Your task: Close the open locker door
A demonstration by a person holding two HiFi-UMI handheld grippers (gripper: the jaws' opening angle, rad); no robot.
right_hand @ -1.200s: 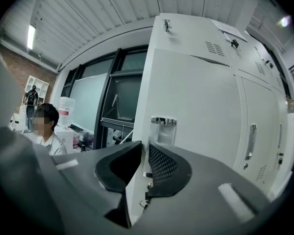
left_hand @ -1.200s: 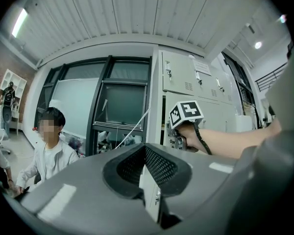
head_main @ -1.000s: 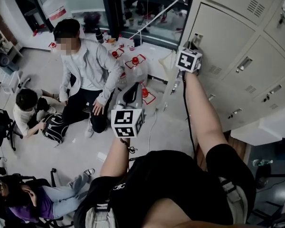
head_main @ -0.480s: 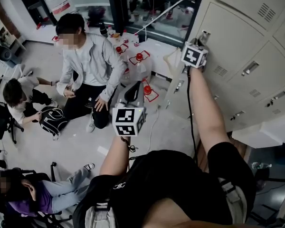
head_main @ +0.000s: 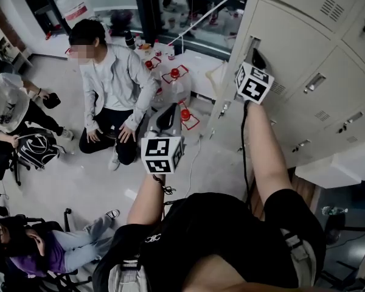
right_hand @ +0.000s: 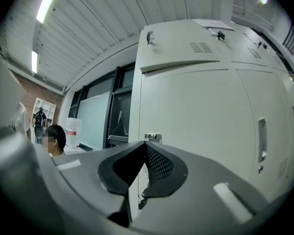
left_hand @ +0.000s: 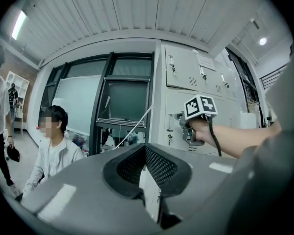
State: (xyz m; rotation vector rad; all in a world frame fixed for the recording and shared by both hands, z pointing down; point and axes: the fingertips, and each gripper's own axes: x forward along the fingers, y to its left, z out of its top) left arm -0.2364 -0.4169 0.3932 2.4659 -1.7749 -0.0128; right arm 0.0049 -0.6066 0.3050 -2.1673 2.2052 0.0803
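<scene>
Principally: locker bank point(head_main: 304, 47), pale metal, several tiers of doors, filling the right side of the head view. Its left edge stands beside a dark-framed window.

Item: locker door point(right_hand: 196, 131), the task's thing. It is in the leftmost column of the bank, below the top tier, directly ahead of the right gripper. It appears all but flush with its neighbours; whether a sliver of gap remains at its left edge cannot be told.

Item: person point(head_main: 109, 96), seated on the floor, well apart from the bank and not involved.

Item: right gripper point(right_hand: 146, 150), held level at the door's left edge. Its fingers have just been closing and are now together, with nothing between them. Whether the tip touches the panel cannot be confirmed.

Item: left gripper point(left_hand: 146, 152), held back from the bank and idle, fingers closed on nothing.

Item: latch point(right_hand: 152, 137), a small metal fitting on the door's left edge, just above the right fingertips.

Handling note (judgement): the step in hand is the final seating push.
- Press with the closed fingertips on the flat panel close to the latch edge, not on the latch itself.
- Push squarely and level, and hold until the door sits flush.
- A glancing push risks the tip sliding off the left edge.
- Keep the left gripper clear.
</scene>
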